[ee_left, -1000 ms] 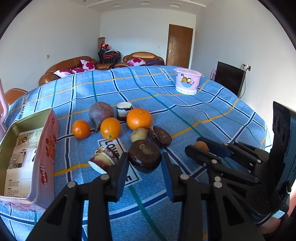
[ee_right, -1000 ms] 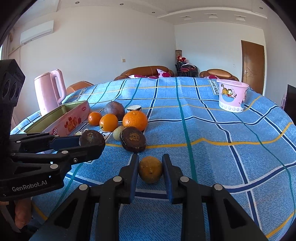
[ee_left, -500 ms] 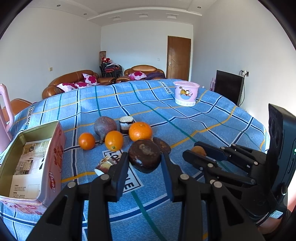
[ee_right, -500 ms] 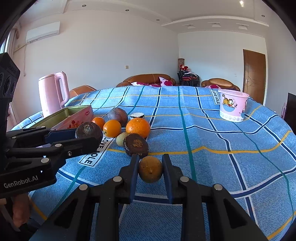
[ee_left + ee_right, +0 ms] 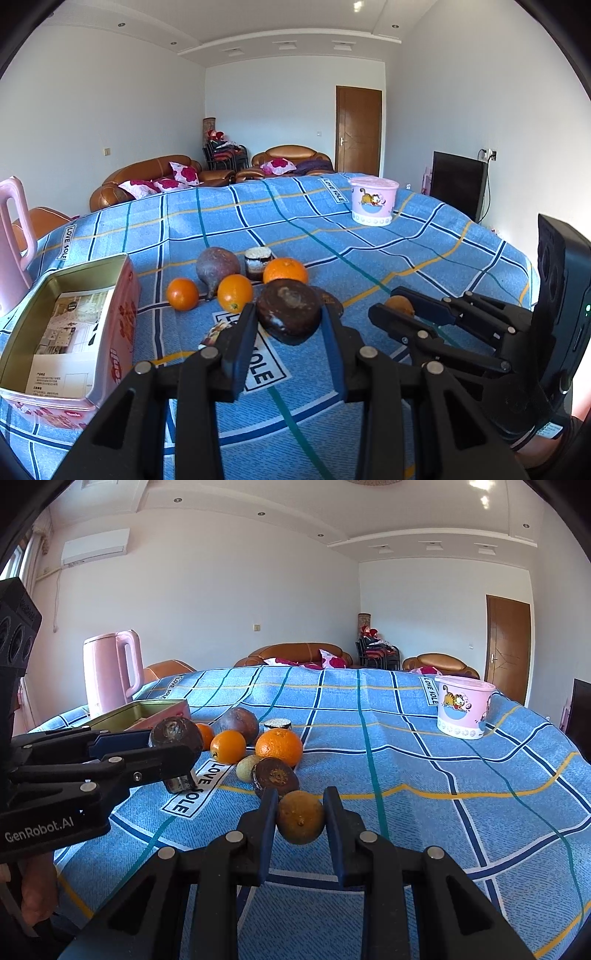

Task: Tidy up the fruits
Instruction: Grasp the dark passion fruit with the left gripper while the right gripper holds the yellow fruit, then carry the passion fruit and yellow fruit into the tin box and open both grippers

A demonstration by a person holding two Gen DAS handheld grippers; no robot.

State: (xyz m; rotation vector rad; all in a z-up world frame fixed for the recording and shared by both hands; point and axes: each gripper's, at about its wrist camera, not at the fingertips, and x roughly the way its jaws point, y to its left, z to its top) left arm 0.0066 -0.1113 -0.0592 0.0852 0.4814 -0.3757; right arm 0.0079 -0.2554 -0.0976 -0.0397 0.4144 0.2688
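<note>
Your left gripper clamped a dark brown round fruit, lifted just right of the open pink tin box; your right gripper pinched a dull orange citrus farther right.

Blue checked table bears oranges, tin box, pink tub.

Each tool is black — silver rivets, blue-edged fingers, white "GenRobot.AI" lettering.
</note>
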